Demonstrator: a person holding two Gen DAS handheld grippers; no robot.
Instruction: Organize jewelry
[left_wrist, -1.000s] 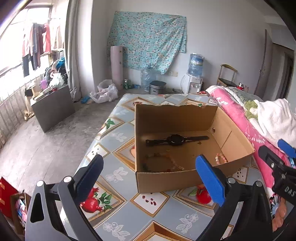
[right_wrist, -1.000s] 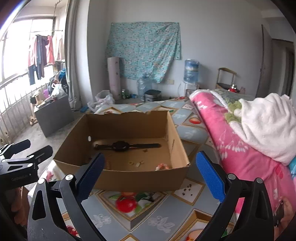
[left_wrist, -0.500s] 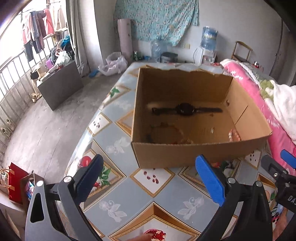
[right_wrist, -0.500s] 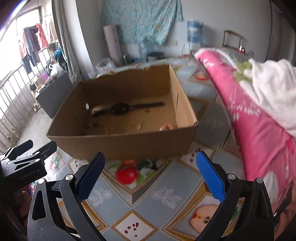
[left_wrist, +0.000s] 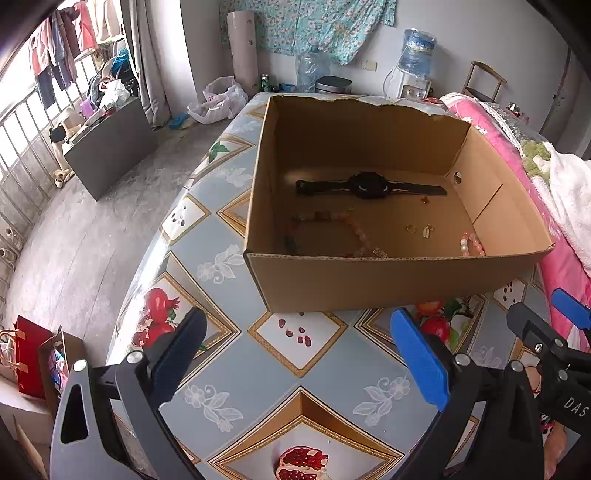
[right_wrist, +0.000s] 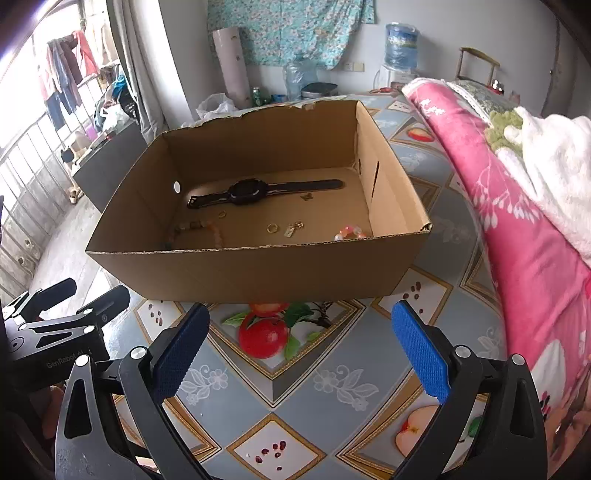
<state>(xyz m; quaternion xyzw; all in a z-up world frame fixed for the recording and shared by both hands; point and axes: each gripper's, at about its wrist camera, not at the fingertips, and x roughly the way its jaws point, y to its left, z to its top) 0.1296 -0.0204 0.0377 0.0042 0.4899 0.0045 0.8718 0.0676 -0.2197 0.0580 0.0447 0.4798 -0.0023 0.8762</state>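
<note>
Cardboard box (right_wrist: 258, 273) on bench (right_wrist: 295, 387): holds watch (right_wrist: 245, 192), bead necklace (right_wrist: 212, 230), gold ring (right_wrist: 272, 228) loose, awaiting sorting. Left tongs (left_wrist: 299, 362), right tongs (right_wrist: 301, 349): both released, empty, short of box.

Both tongs risen — cardboard box (left_wrist: 388, 280) nearer, its jewelry now visible.

We see a black watch (right_wrist: 245, 192) lying flat, strap outstretched, near the back wall of the open cardboard box (right_wrist: 258, 269); beaded bracelets (right_wrist: 349, 232) and small rings (right_wrist: 272, 228) lie nearer the front.
</note>
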